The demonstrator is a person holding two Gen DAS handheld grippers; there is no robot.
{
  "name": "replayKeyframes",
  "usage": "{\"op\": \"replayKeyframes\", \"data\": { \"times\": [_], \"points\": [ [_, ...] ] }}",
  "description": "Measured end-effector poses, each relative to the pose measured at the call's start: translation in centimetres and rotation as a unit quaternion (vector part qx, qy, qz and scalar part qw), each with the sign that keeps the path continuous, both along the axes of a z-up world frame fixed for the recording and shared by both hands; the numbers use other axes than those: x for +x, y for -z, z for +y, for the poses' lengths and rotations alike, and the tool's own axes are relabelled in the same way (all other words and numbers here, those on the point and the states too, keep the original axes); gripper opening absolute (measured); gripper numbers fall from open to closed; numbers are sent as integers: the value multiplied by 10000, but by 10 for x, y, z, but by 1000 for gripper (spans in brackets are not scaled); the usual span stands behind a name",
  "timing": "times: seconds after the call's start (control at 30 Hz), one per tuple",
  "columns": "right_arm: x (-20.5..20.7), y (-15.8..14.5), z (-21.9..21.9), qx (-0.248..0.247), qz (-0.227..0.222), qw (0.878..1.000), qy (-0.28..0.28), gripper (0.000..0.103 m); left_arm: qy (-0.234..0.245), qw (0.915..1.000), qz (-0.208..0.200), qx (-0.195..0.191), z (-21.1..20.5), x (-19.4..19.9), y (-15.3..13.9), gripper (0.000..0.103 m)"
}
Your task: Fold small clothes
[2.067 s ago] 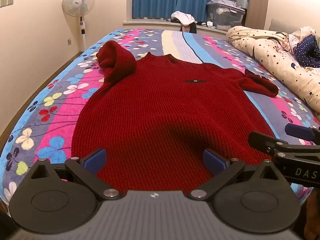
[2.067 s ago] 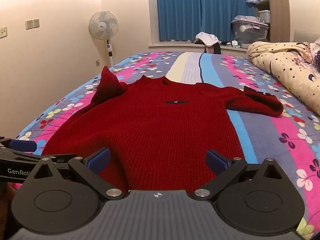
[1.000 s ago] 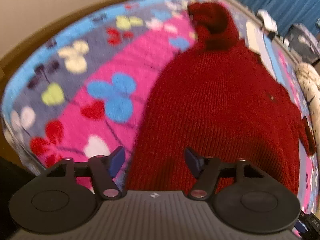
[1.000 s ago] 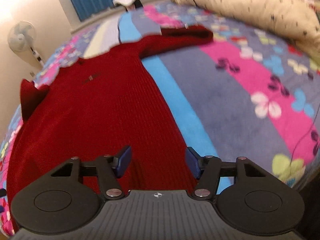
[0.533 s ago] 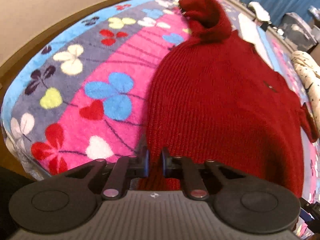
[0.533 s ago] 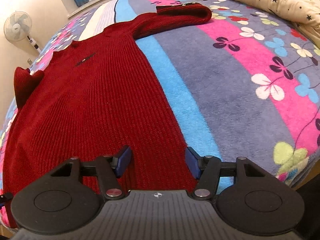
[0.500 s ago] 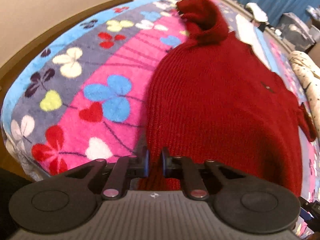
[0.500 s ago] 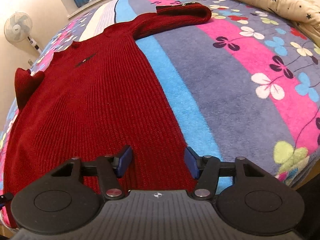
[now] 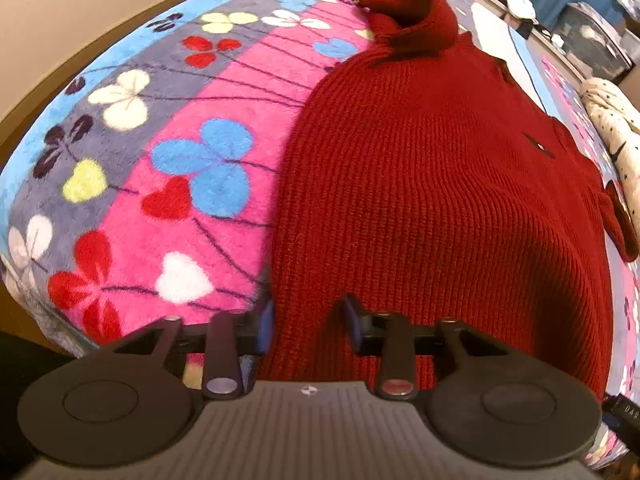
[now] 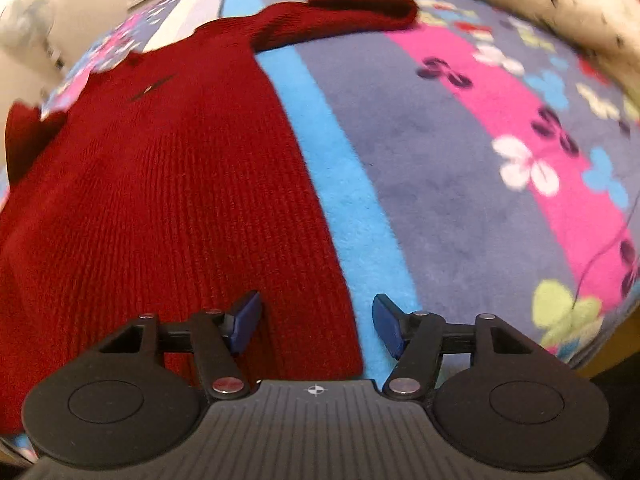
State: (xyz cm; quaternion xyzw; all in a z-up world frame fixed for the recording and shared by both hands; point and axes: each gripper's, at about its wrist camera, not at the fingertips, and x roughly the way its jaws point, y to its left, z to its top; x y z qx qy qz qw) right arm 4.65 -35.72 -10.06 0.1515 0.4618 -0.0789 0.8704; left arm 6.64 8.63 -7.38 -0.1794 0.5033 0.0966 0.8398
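I could read very little. At the lower right edge of my left view, white letters "DA" stood on a black part (image 9: 628, 412), and the rest was cut off by the frame. The red sweater (image 9: 440, 184) carried a small dark patch on its chest (image 9: 538, 146) with a pale speck in it, too small for me to tell any word or brand. The same patch (image 10: 150, 88) showed in my right view, blurred, with nothing legible. The flowered blanket (image 10: 460, 140) bore only patterns, no writing. The small cross marks on my tongs were signs, not letters
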Motion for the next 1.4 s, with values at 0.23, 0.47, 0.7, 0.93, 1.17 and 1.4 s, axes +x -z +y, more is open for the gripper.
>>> {"op": "replayKeyframes", "data": {
  "times": [0.23,0.47,0.7,0.93,1.17,1.4],
  "points": [
    [-19,-30,-14,229,-722,9968,270,9,51,9961,-869,-160,12,-20,-39,10],
    [-70,-105,-52,-483,-2548,9605,1005,0,271,9782,-1995,498,22,-48,-83,7],
    [-33,-38,-55,571,-605,9952,516,3,-96,9984,-560,11,35,-24,-36,11],
    [-17,-21,-42,341,-367,9976,479,59,-279,9988,-395,-24,41,-13,-29,46],
    [2,-3,-28,133,-1,9997,190,37,-351,9993,80,-121,42,-6,-1,55],
    [-28,-56,-38,78,-974,9943,429,6,340,9922,-1124,408,26,-38,-52,10]
  ]
}}
